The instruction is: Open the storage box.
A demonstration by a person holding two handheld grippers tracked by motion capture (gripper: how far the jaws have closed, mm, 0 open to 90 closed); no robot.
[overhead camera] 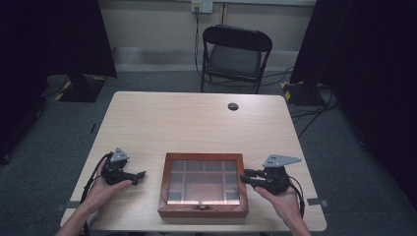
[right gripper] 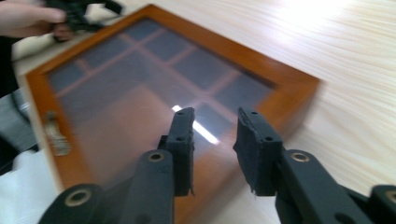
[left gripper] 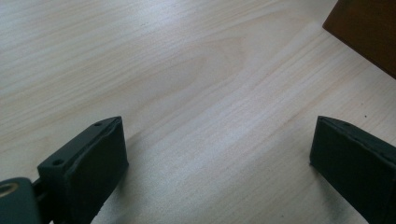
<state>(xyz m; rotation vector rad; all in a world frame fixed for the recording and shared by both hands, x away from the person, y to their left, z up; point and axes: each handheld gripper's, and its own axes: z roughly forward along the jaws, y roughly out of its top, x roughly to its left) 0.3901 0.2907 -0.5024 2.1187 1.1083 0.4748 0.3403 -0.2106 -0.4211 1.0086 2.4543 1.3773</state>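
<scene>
— Wooden box with a glass lid lies at the near edge of the table, between our two hands, closed, with a small metal clasp on the front side. How do we think it will handle?

— We judge it stiff and rather heavy for its size, because the frame is solid wood. The glass pane over the compartments is fragile and probably slippery, so we should not press or grip there.

— Where do we take hold, then?

— On the wooden frame, we think: the side walls or the front rim near the clasp. Wood gives better friction for the pads.

— And our grippers now?

— The left gripper is just beside the left wall of the box, its jaws wide apart over bare table, holding nothing. The right gripper points at the right side of the box, over the lid; its jaws stand partly open with a narrow gap, and nothing is between them.
</scene>
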